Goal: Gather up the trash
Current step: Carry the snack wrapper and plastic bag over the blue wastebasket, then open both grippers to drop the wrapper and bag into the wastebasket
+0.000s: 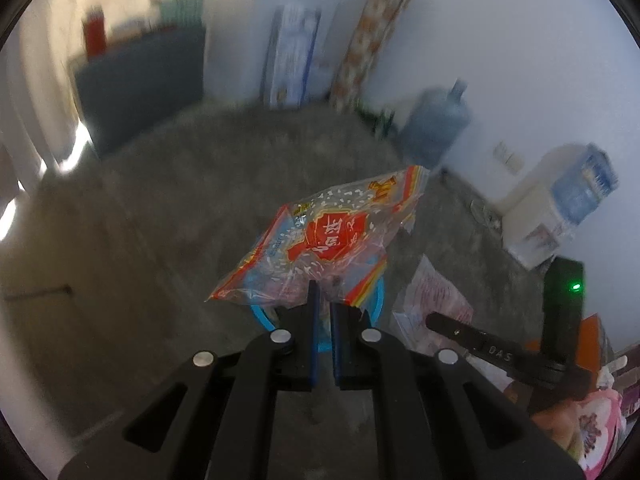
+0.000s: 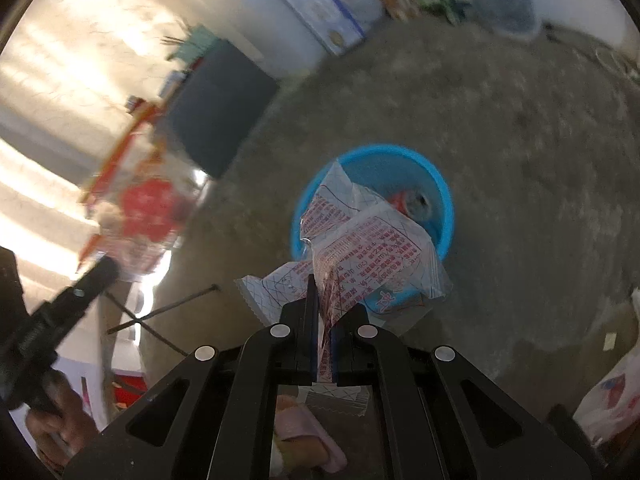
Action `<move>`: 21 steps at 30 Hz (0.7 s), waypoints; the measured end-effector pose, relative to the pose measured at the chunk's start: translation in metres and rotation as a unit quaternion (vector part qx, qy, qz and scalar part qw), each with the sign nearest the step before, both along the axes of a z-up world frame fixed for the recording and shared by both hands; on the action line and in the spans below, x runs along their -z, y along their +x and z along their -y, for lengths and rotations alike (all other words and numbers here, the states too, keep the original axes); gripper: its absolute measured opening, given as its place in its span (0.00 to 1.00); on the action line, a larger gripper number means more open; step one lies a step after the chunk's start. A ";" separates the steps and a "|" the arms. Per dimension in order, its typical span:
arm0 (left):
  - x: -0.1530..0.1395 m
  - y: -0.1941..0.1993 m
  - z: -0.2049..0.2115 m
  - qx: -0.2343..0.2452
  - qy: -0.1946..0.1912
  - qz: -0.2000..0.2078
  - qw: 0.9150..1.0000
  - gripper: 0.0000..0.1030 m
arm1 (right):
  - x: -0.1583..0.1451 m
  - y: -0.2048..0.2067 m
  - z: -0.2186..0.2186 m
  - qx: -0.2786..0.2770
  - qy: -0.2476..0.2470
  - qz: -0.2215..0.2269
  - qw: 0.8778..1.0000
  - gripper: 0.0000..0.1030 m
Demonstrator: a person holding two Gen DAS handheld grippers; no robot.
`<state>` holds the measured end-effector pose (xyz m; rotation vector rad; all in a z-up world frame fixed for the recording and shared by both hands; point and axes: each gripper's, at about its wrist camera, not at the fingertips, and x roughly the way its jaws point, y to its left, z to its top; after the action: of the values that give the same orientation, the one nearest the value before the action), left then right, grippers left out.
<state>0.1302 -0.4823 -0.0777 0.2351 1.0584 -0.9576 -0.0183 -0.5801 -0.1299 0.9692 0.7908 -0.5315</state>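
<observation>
Nearby, water jug (image 1: 434, 122), leaning boxes (image 1: 290, 56), dark cabinet (image 1: 140, 84) around blue basin (image 2: 442, 188).

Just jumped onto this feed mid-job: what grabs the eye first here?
The red-and-clear printed plastic bag pinched in the left gripper, held above the concrete floor. Next, the white wrapper with red print clamped in the right gripper, hanging over the blue plastic bucket on the floor, which already holds some trash.

Ahead of me a rough grey concrete floor (image 1: 248, 168) runs to a pale wall (image 1: 500, 32). A dark cabinet (image 1: 144, 92) stands at the left, bright light spilling beside it. Tall boxes (image 1: 292, 56) and a blue water jug (image 1: 436, 124) lean against the wall.
</observation>
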 end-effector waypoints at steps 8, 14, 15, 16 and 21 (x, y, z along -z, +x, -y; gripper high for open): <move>0.093 0.034 0.058 -0.020 0.066 -0.023 0.997 0.09 | 0.049 0.039 0.042 0.008 0.024 -0.034 0.999 0.03; 0.132 0.062 0.067 -0.020 0.096 -0.040 0.994 0.62 | 0.078 0.059 0.061 0.013 0.015 -0.052 0.998 0.14; 0.134 0.066 0.062 -0.032 0.095 -0.043 0.994 0.63 | 0.086 0.053 0.065 0.015 0.020 -0.060 0.998 0.23; 0.134 0.069 0.057 -0.040 0.091 -0.051 0.994 0.64 | 0.095 0.051 0.066 0.018 0.028 -0.074 0.997 0.25; 0.123 0.067 0.031 -0.044 0.068 -0.061 0.995 0.67 | 0.106 0.039 0.055 0.021 0.045 -0.075 0.996 0.33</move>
<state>0.1974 -0.5137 -0.2008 0.2423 1.2395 -0.8295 0.0205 -0.6352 -0.2359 1.0404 0.9366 -0.6138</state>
